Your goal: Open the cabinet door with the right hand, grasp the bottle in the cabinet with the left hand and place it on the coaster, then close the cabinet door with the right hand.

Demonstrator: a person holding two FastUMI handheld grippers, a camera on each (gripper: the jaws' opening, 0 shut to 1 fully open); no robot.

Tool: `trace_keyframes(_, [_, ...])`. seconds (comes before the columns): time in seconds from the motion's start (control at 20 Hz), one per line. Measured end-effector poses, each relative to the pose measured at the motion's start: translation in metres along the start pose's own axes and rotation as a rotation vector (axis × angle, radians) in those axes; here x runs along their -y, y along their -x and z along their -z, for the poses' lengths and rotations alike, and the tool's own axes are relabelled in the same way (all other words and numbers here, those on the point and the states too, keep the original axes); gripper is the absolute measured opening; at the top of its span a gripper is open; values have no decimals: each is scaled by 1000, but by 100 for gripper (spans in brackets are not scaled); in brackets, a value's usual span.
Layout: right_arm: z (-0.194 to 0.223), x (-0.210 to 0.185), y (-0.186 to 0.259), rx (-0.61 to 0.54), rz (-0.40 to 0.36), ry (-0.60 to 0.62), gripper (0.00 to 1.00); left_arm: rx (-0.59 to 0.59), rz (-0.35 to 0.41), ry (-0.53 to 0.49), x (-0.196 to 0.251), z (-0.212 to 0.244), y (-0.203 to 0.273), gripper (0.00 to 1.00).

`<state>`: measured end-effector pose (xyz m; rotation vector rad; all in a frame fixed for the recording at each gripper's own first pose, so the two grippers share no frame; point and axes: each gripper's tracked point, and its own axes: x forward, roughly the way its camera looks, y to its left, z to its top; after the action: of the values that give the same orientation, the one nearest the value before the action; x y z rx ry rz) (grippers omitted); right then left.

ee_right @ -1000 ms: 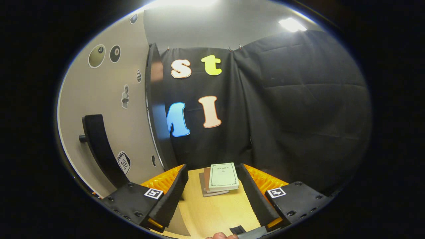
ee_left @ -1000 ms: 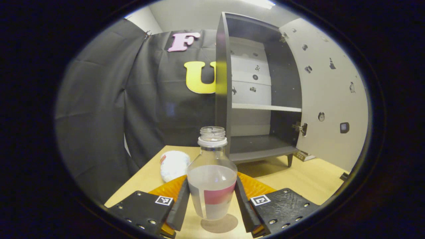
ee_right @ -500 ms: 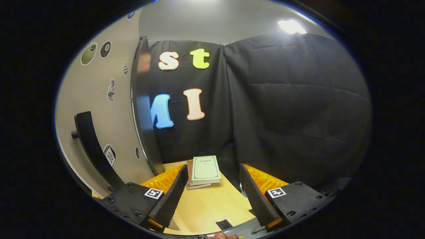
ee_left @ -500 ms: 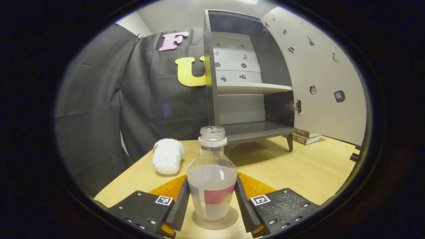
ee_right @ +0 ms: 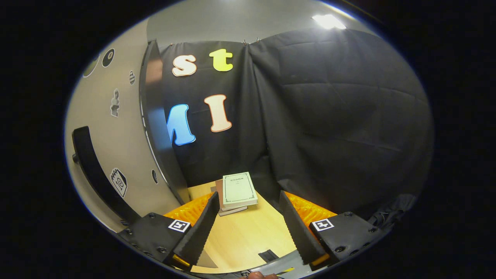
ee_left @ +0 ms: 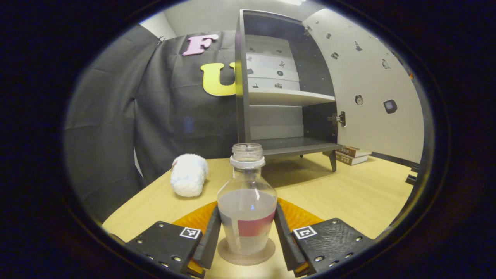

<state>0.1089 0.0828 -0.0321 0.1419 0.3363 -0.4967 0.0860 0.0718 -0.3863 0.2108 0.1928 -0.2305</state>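
Left gripper view: open cabinet (ee_left: 285, 97), its door (ee_left: 368, 93) swung right and partly cut off; door stickers too small to read. Bottle (ee_left: 247, 205), half full, red-banded label illegible, now stands on the coaster (ee_left: 246, 252), having hung above the table (ee_left: 348, 193) earlier; left gripper (ee_left: 246, 236) clamps it. Right gripper view: right gripper (ee_right: 248, 228) gapes empty beside the door handle (ee_right: 97, 174); books (ee_right: 236, 192), title unreadable.

Left gripper (ee_left: 247, 248) fingers clamped on load; right gripper (ee_right: 248, 232) fingers spread, holding nothing.
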Motion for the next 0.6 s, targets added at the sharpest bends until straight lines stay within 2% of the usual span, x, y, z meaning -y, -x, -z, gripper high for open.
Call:
trace_keyframes(0.05, [0, 4, 1, 1, 13, 3, 98, 2, 4, -1, 0, -1, 1, 72])
trace_keyframes(0.1, [0, 7, 2, 3, 23, -5, 92, -4, 5, 0, -1, -1, 3, 72])
trace_keyframes(0.15, [2, 7, 1, 1, 29, -16, 93, -6, 6, 4, -3, 0, 3, 72])
trace_keyframes(0.2, [3, 7, 1, -4, 36, -29, 98, -9, 8, 9, -4, -1, 3, 73])
trace_keyframes(0.3, [5, 7, 3, -11, 45, -58, 98, -16, 4, 20, -7, 0, 4, 74])
trace_keyframes(0.35, [7, 6, 5, -13, 45, -75, 92, -16, 2, 22, -7, 0, 3, 73])
trace_keyframes(0.4, [8, 5, 6, -16, 41, -86, 98, -25, 1, 24, -6, 0, 1, 71])
trace_keyframes(0.5, [11, 6, 7, -23, 43, -93, 98, -33, -12, 14, -12, 0, 4, 77])
trace_keyframes(0.55, [13, 6, 9, -30, 40, -108, 98, -34, -16, 10, -14, -1, 5, 84])
trace_keyframes(0.6, [14, 4, 11, -37, 33, -134, 98, -25, -14, 8, -14, -6, 7, 84])
